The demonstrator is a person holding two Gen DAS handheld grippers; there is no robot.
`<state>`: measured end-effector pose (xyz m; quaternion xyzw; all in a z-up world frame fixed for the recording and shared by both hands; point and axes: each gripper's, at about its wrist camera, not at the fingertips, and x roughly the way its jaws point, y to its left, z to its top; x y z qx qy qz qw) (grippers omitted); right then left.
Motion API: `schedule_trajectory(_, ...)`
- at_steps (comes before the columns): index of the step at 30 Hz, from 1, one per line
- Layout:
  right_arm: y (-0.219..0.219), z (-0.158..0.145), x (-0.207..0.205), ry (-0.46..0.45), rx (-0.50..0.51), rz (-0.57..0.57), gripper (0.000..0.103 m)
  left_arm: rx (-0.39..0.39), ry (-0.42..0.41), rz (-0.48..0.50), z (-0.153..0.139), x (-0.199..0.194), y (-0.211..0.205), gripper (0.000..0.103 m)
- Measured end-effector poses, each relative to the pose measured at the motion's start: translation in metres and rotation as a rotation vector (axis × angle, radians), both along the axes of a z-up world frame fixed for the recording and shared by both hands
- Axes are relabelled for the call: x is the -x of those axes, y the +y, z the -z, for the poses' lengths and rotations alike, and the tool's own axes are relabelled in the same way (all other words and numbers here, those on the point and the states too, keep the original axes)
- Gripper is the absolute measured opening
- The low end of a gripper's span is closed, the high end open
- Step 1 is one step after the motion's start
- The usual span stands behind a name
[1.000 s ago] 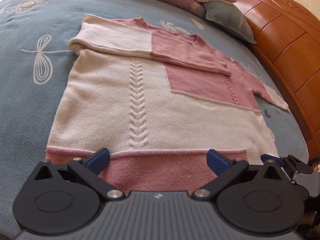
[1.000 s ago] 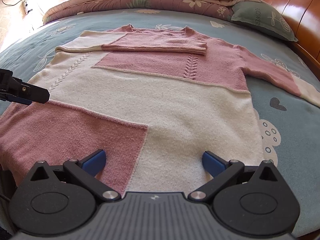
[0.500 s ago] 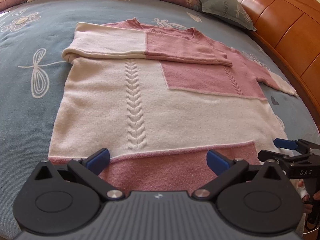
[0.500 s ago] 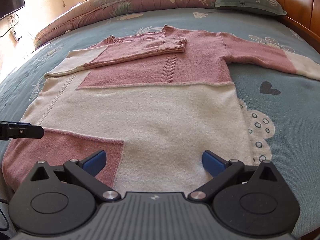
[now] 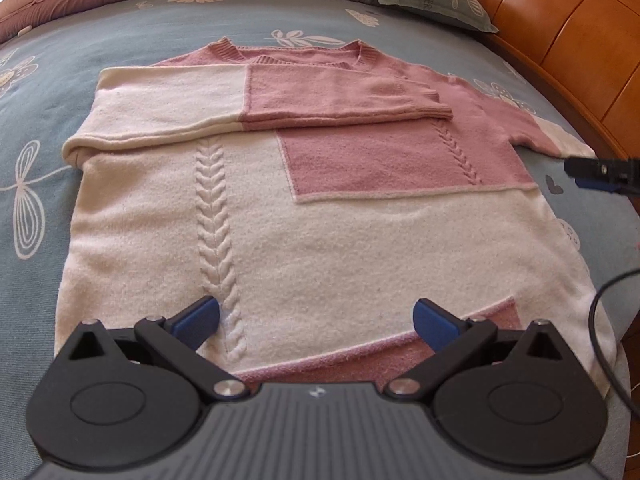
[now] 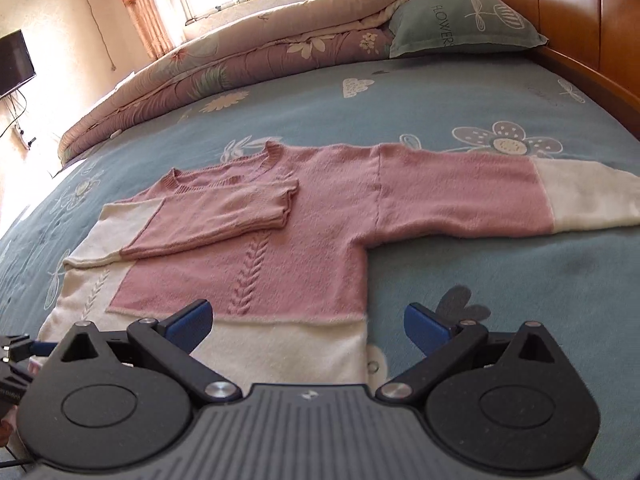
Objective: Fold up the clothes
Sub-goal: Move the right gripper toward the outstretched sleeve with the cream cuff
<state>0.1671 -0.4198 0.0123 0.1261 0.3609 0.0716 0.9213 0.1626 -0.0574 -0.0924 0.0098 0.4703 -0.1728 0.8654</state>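
1. Left gripper (image 5: 316,318) hangs over the sweater's lower white panel, jaws spread wide, gripping nothing.
2. Right gripper (image 6: 307,320) straddles the garment's right edge, jaws equally wide and empty.
3. The pink-and-white sweater (image 5: 340,216) lies flat on the blue floral bedspread (image 6: 500,280), one sleeve folded across the chest, the other sleeve (image 6: 500,196) stretched out sideways.
4. A green pillow (image 6: 464,20) rests by the wooden headboard (image 5: 568,32).

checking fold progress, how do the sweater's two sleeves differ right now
The left sleeve is folded in across the chest, while the right sleeve lies stretched out on the blue bedsheet. The folded one's free end is pink, and the outstretched one ends in cream. Both are pink-and-cream knit and lie flat, with neither gripper touching them.
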Motion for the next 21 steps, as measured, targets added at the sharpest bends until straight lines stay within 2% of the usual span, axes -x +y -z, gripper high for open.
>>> schedule_trajectory(2,-0.037,-0.003,-0.034,-0.028,-0.08,0.077,0.103,-0.002,0.001,0.008,0.0,0.0,0.001,0.102)
schedule_trajectory(6,-0.1,0.016,-0.086,0.005,-0.423,0.141,0.103,0.035,0.015,-0.016,0.0,-0.003,0.007,0.102)
schedule_trajectory(7,-0.107,0.022,-0.096,0.012,-0.476,0.144,0.103,0.036,0.017,-0.02,0.0,-0.003,0.008,0.102)
schedule_trajectory(9,-0.111,0.034,-0.109,0.033,-0.507,0.147,0.103,0.026,0.016,-0.022,0.0,-0.004,0.006,0.102)
schedule_trajectory(12,-0.101,0.057,-0.118,0.113,-0.491,0.139,0.103,-0.002,0.008,-0.018,0.002,-0.004,0.002,0.102)
schedule_trajectory(13,-0.096,0.061,-0.114,0.109,-0.46,0.122,0.103,-0.011,0.005,-0.017,0.002,-0.004,0.0,0.102)
schedule_trajectory(14,-0.092,0.06,-0.109,0.088,-0.422,0.104,0.103,-0.016,0.003,-0.017,0.002,-0.004,0.0,0.102)
schedule_trajectory(19,-0.053,0.034,-0.109,0.118,-0.157,0.061,0.103,-0.015,0.007,-0.006,0.002,-0.005,0.001,0.102)
schedule_trajectory(21,-0.037,0.029,-0.114,0.105,-0.138,0.021,0.103,-0.002,0.01,-0.014,0.002,-0.005,0.003,0.102)
